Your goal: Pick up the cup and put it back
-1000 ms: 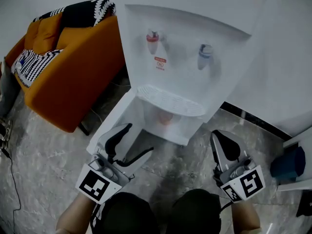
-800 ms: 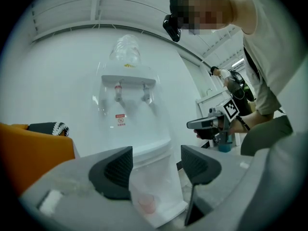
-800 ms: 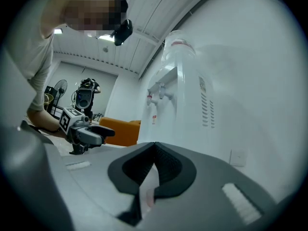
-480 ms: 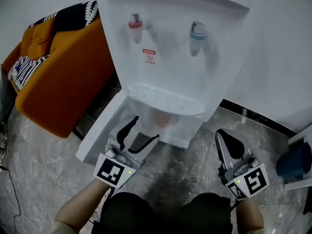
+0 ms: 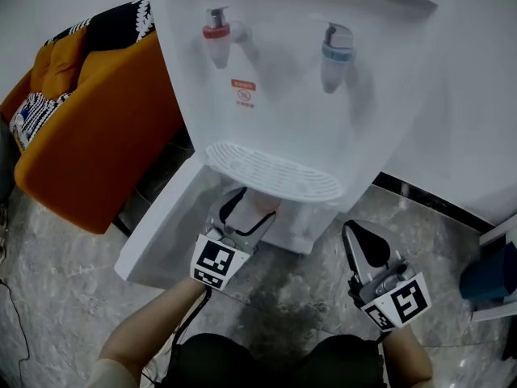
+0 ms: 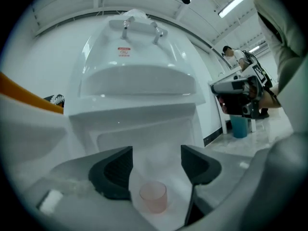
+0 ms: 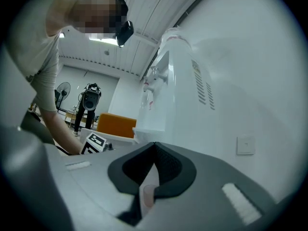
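A small pink cup (image 5: pixel 265 204) stands inside the low open compartment of the white water dispenser (image 5: pixel 283 95), under the drip tray (image 5: pixel 271 172). My left gripper (image 5: pixel 249 208) reaches level into that compartment with its jaws open. In the left gripper view the cup (image 6: pixel 153 197) shows in the gap between the dark pads (image 6: pixel 113 172), and neither pad touches it. My left gripper (image 6: pixel 156 150) holds nothing. My right gripper (image 5: pixel 367 247) hangs over the floor to the right of the compartment, shut and empty. Its tips (image 7: pixel 154 147) meet in the right gripper view.
The compartment's white door (image 5: pixel 157 237) hangs open to the left. An orange sofa (image 5: pixel 89 136) with black-and-white cushions stands left of the dispenser. A blue bin (image 5: pixel 489 272) sits at the far right on the marble floor (image 5: pixel 65 281). Red (image 5: pixel 216 35) and blue (image 5: pixel 338 52) taps are above.
My left gripper has gone forward and down, from in front of the open door into the compartment beside the cup. The right gripper has sunk a little and stays shut.
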Tool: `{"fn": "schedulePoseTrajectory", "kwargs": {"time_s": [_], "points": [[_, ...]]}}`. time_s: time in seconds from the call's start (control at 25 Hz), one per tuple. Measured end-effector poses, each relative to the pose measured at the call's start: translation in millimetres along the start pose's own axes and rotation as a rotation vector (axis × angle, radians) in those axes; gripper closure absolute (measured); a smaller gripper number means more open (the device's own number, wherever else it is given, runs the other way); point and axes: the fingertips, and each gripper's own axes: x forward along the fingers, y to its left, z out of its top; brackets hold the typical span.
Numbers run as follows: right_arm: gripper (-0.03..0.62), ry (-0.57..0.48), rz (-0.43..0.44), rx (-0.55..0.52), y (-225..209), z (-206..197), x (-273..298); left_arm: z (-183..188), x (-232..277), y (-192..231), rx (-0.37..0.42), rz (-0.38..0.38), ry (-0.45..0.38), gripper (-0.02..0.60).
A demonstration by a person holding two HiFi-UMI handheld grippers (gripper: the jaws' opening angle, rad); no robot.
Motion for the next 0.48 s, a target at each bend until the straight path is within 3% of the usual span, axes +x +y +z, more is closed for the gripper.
{"fn": "schedulePoseTrajectory", "kwargs": {"time_s": [0.24, 0.48], "points": [[0.591, 0.014, 0.018, 0.02, 14.6, -39.8, 20.5, -47.2, 26.3, 9.7, -0.072, 0.014, 0.063, 0.267], [0.591, 0.038, 0.018, 0.061, 24.6, -77.6, 42.4, -88.4, 46.8, 2.8, -0.059, 0.025, 0.15, 0.241]]}}
